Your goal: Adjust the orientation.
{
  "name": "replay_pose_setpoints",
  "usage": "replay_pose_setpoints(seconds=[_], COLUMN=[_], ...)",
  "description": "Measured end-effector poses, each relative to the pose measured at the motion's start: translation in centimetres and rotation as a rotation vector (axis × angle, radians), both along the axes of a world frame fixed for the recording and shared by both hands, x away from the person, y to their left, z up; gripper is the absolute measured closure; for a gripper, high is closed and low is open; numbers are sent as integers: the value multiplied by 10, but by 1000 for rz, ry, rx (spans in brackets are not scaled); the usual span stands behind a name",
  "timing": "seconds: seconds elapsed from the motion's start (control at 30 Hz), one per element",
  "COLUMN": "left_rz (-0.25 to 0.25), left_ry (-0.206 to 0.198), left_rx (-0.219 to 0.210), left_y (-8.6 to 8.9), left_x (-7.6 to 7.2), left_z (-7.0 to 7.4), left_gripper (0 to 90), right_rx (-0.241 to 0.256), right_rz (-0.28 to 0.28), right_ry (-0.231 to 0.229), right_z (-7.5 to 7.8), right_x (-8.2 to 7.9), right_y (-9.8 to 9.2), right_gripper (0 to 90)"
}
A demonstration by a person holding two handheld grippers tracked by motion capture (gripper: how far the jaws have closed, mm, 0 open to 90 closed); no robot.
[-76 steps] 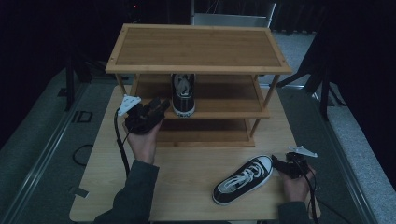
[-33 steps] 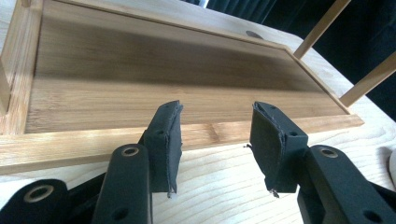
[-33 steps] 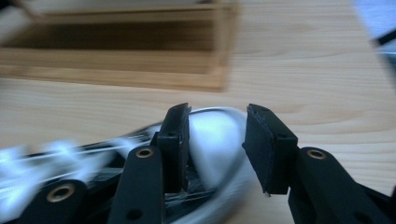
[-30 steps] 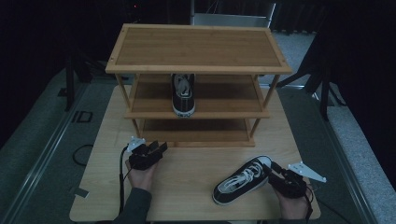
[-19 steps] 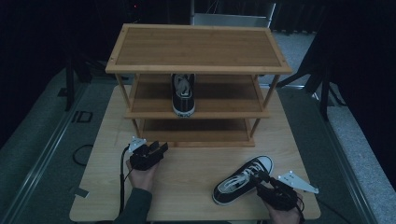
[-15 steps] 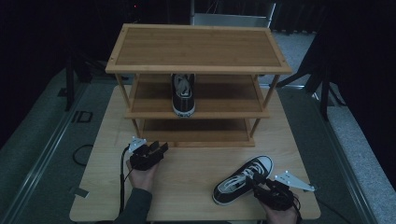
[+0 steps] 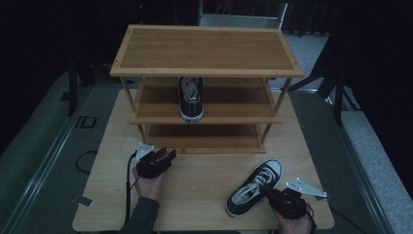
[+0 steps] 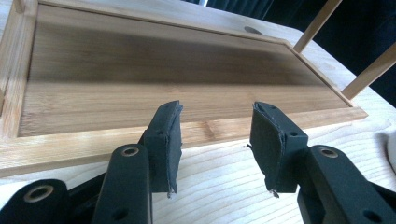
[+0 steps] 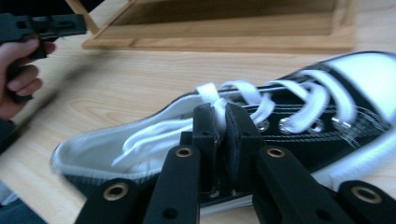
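No lettering, brand mark, number or sign can be read anywhere. The black-and-white shoe (image 7: pixel 254 186) near the desk's (image 7: pixel 204 195) front right corner shows no legible logo, and the wooden rack (image 7: pixel 204 73) bears no label.

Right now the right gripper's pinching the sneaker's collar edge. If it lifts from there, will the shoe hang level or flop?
Probably it tips: the right gripper is shut on the sneaker at one side wall by the laces, so the white toe cap likely droops. The canvas upper looks soft and may fold at the pinch. It seems light, and the rubber sole should keep it from slipping on the table.
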State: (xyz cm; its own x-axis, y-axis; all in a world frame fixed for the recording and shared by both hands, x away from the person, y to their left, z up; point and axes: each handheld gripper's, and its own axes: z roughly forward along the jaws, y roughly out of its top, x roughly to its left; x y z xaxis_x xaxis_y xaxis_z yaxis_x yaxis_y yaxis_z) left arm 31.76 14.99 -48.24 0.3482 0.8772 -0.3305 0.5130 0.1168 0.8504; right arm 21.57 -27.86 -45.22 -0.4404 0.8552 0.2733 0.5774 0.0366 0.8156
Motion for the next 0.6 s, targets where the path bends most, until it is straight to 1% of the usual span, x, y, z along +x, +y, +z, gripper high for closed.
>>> replay_pose_setpoints(seconds=[0.03,0.13,0.2,0.23,0.37,0.47,0.5,0.6], left_rz=[0,-3,-4,-3,-2,-2,-3,-2], left_ry=[0,2,2,2,5,6,6,8], left_rx=[0,3,3,3,5,3,3,4], left_y=[0,-1,-2,-2,-1,-2,-2,-2], left_x=[0,0,0,0,0,0,0,0], left_z=[0,-1,-1,-1,-1,-1,-1,-2], left_gripper=[538,538,538,538,538,538,538,538], right_rx=[-5,-25,-27,-47,-81,-65,-60,-70], right_rz=[-11,-44,-52,-71,-69,-70,-65,-63], right_ry=[-9,-26,-28,-31,-13,-2,6,15], right_z=[3,7,8,9,8,4,3,1], right_x=[-1,-2,-3,-4,-9,-14,-16,-19], right_y=[-7,-17,-19,-26,-32,-35,-35,-34], right_gripper=[852,860,861,862,844,755,744,743])
